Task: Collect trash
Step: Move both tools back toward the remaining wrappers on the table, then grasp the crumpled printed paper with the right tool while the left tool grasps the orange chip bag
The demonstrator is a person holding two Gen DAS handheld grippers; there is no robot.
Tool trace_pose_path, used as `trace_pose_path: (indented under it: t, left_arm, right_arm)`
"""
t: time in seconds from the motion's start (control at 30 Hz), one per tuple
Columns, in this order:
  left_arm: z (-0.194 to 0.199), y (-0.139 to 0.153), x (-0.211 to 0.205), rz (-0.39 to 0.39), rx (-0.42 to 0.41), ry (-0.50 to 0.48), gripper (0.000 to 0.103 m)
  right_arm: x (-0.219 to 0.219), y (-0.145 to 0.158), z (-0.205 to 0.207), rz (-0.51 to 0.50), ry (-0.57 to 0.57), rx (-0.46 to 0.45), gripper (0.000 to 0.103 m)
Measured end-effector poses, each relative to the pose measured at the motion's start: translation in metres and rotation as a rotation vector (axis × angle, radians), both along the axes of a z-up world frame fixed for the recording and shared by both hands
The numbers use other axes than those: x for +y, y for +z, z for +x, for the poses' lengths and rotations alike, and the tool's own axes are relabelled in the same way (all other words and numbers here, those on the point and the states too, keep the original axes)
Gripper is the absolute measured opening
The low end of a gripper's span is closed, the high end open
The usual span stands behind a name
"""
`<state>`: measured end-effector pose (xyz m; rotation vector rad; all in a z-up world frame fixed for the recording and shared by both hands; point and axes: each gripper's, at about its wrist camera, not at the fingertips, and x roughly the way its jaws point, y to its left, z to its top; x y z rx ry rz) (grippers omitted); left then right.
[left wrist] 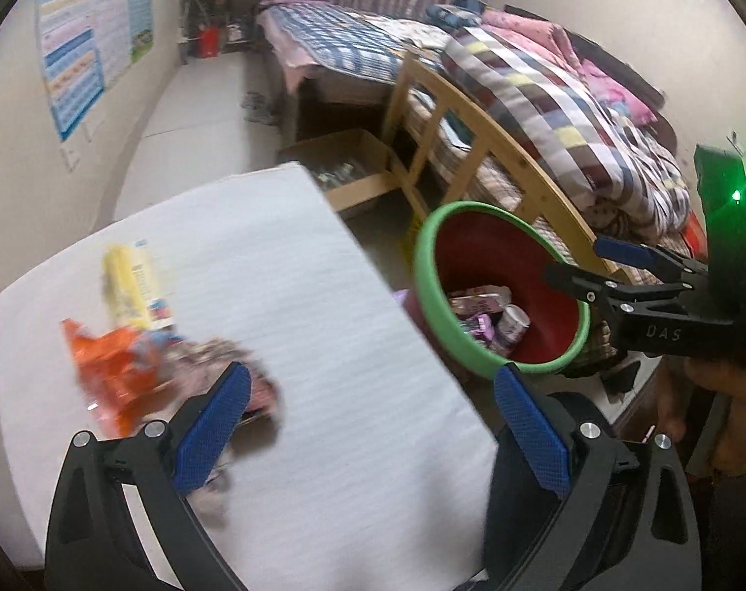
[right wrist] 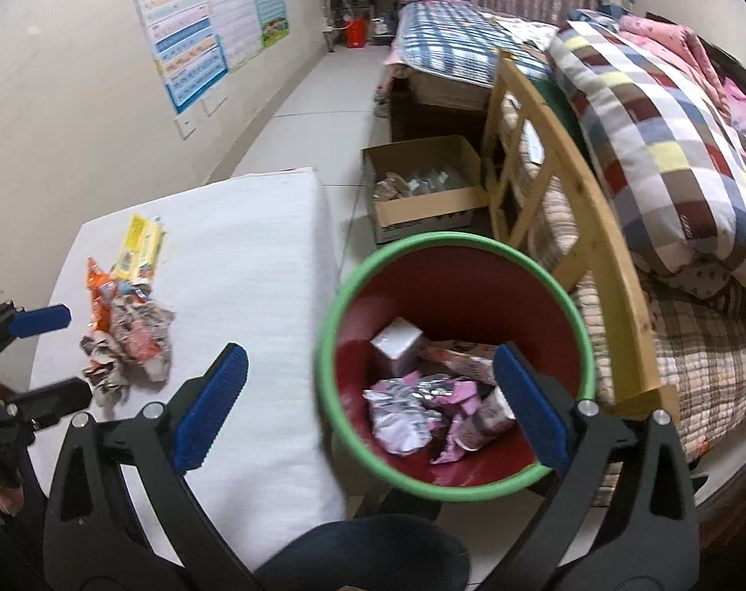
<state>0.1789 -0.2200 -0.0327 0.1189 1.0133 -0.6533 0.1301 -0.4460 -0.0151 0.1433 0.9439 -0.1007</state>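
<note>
Landmark: red bin (right wrist: 454, 295), green-rimmed, on the floor beside the white table (right wrist: 254, 266). Left of the bin, the trash pile (right wrist: 126, 340) lies on the table, long axis running away toward the wall. Left gripper (left wrist: 368, 426), spread wide and empty, is nearest, just short of the pile. Right gripper (right wrist: 370, 406), wide and empty, hangs over the bin, which already holds wrappers. Right of the bin stands a bed (right wrist: 668, 157).

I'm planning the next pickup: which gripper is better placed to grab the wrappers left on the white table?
Left. The left gripper is open right at the crumpled wrappers on the white table. The right gripper, also open and empty, hangs over the red bin, away from the pile.
</note>
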Motion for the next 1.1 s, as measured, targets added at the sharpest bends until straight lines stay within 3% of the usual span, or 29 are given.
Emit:
trace_pose_path:
  t: [0.57, 0.8, 1.1]
  left_arm:
    - [0.005, -0.007, 0.15, -0.01, 0.006, 0.258, 0.095]
    - [0.017, -0.026, 0.183, -0.025, 0.042, 0.324, 0.095]
    - [0.054, -0.051, 0.191, -0.057, 0.094, 0.347, 0.095]
  right_arm:
    - [0.118, -0.015, 0.022, 0.012, 0.18, 0.052, 0.098]
    - [0.151, -0.025, 0.03, 0.021, 0.241, 0.076, 0.098]
    - [0.175, -0.043, 0.05, 0.038, 0.277, 0.093, 0.098]
